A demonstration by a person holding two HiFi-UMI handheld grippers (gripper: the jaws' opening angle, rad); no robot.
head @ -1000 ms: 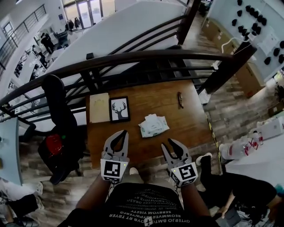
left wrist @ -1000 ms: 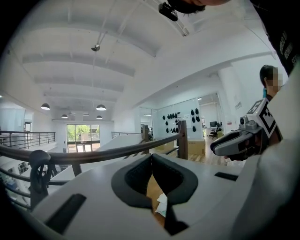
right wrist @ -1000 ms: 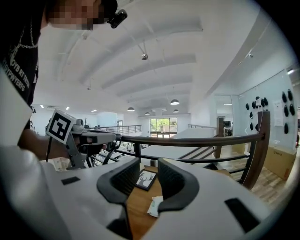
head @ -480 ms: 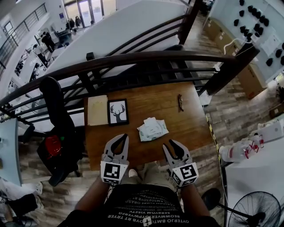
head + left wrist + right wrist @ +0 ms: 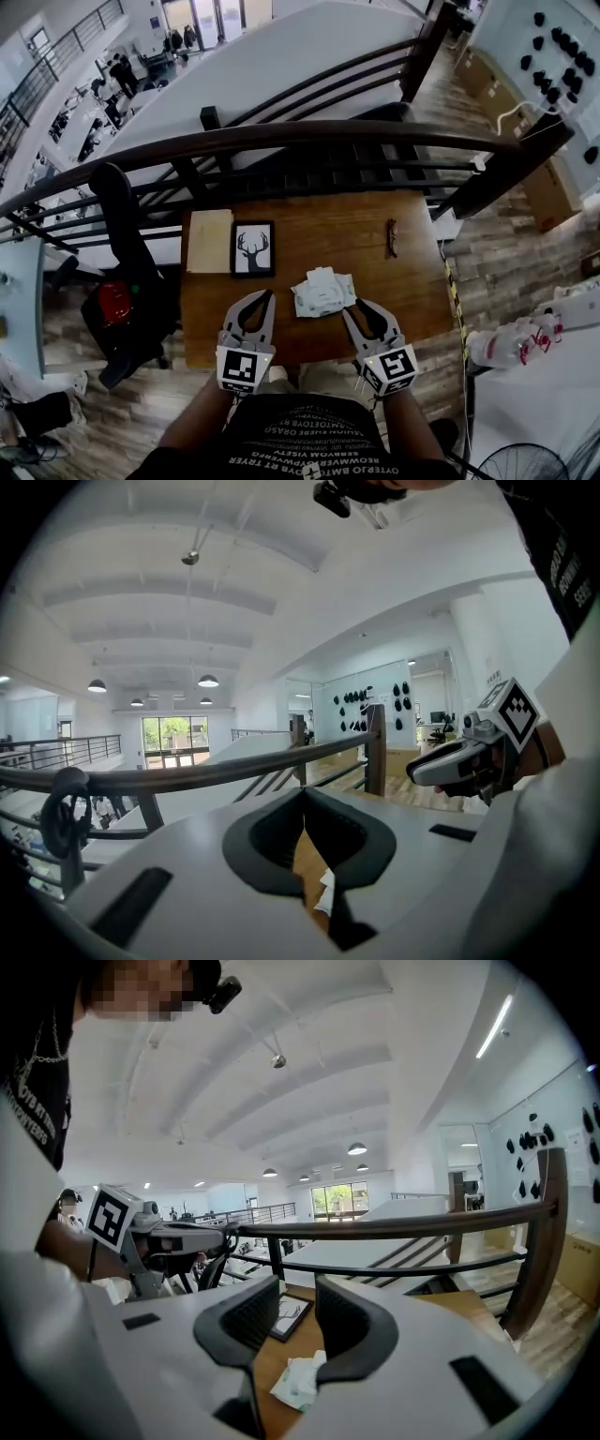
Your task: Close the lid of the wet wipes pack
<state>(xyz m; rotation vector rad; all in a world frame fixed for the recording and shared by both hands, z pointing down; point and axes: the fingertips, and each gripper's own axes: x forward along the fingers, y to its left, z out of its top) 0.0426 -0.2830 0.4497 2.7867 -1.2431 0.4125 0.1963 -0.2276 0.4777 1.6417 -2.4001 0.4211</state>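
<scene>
Left hand-held gripper [image 5: 255, 300] hangs over the near edge of the wooden surface [image 5: 412, 281] with its jaw tips pressed together and nothing caught in them; its own view shows only the wood and a white scrap of the pack through the hollow below the tips. Right hand-held gripper [image 5: 364, 311] is level with it, jaws at a middling gap and empty; past them its view shows the pack and a picture frame. Both are held out from the person's black printed shirt [image 5: 309, 441].

Just beyond the tips, between the two and a little nearer the right one, the wet wipes pack [image 5: 323, 292] lies flat on the surface, white and crumpled; it touches neither gripper, and I cannot tell how its lid sits.

Farther back on the left stands a framed deer picture [image 5: 252, 248], with a tan pad [image 5: 210, 241] just beside it; a small dark item [image 5: 392, 237] lies well apart on the right. A dark railing [image 5: 328, 136] runs behind the surface; a black chair [image 5: 122, 281] stands to its left.
</scene>
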